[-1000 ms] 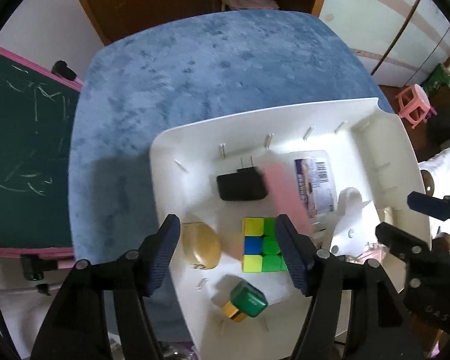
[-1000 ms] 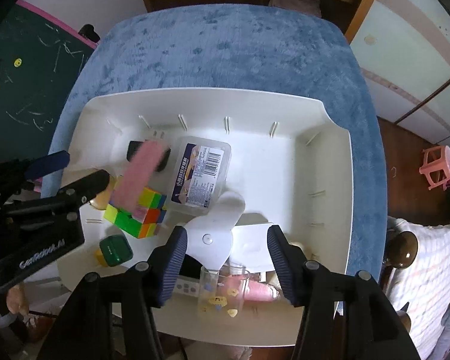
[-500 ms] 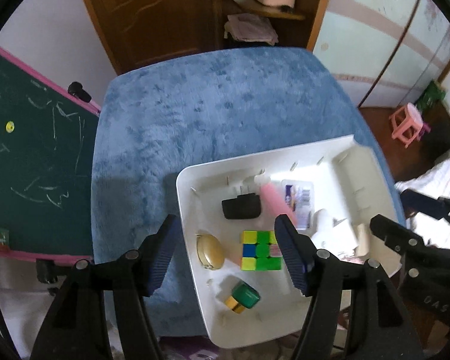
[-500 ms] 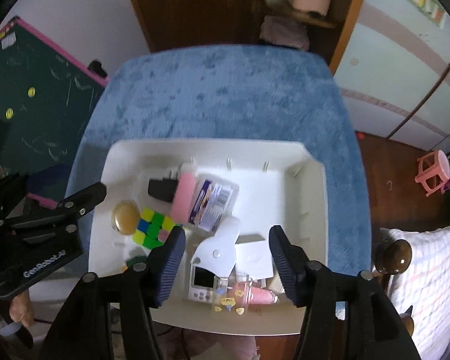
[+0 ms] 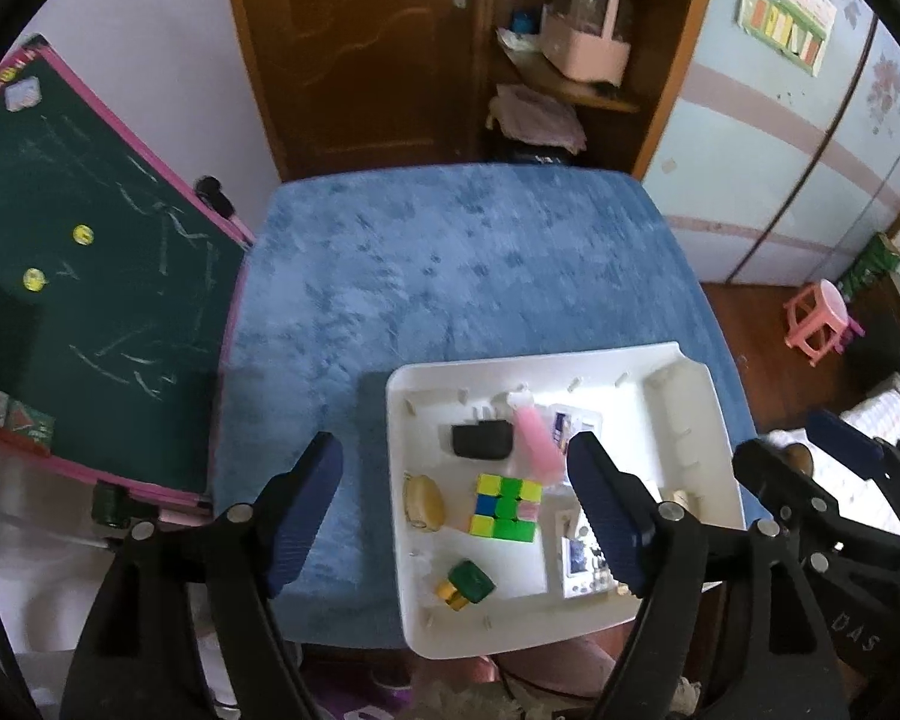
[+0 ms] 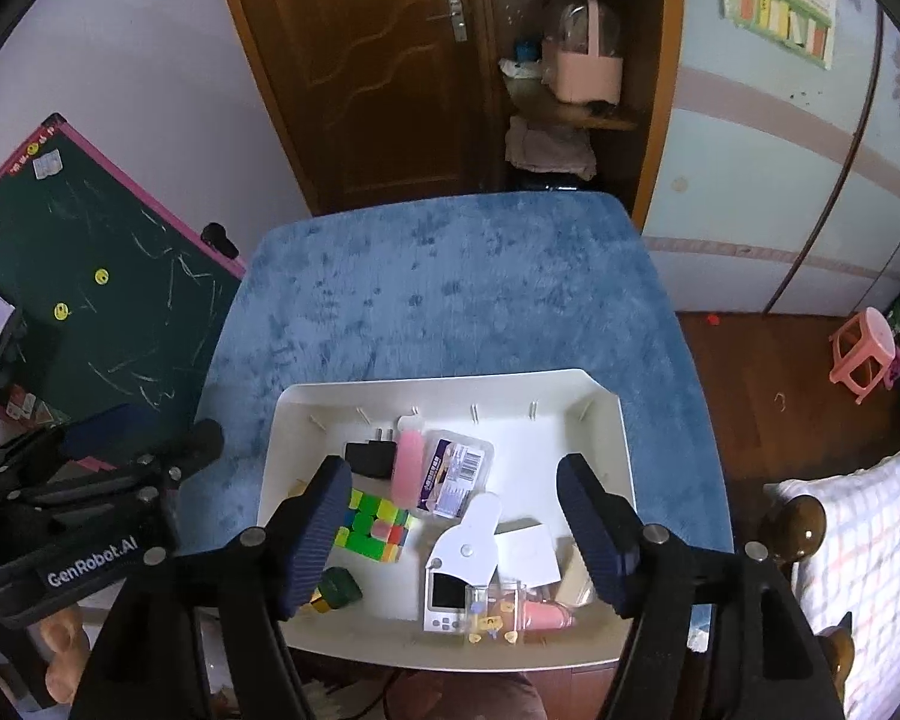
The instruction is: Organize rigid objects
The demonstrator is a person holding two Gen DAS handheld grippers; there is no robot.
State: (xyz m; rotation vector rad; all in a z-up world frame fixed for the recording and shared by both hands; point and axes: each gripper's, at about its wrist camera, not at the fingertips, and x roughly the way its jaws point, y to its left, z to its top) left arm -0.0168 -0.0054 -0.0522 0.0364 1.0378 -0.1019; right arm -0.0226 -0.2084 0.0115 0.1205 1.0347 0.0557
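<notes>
A white tray (image 5: pixel 696 414) (image 6: pixel 606 450) sits at the near edge of a blue table (image 5: pixel 450 276) (image 6: pixel 450 288). It holds a colour cube (image 5: pixel 505 507) (image 6: pixel 373 525), a black charger (image 5: pixel 480 439) (image 6: pixel 371 458), a pink bottle (image 5: pixel 534 441) (image 6: pixel 407 468), a clear labelled box (image 6: pixel 456 471), a green-capped piece (image 5: pixel 467 583) (image 6: pixel 337 588), a tan oval (image 5: pixel 423 501) and a white handheld device (image 6: pixel 459 570). My left gripper (image 5: pixel 456 510) and right gripper (image 6: pixel 455 531) hang open and empty high above the tray.
A green chalkboard (image 5: pixel 60 276) (image 6: pixel 90 300) leans left of the table. A wooden door and shelf (image 6: pixel 426 60) stand behind it. A pink stool (image 6: pixel 864 354) is on the floor at right. A checked cushion (image 6: pixel 858 552) lies near right.
Both grippers have pulled up and back from the tray, so it looks smaller and more of the room shows. The pink bottle now lies in the tray beside the charger.
</notes>
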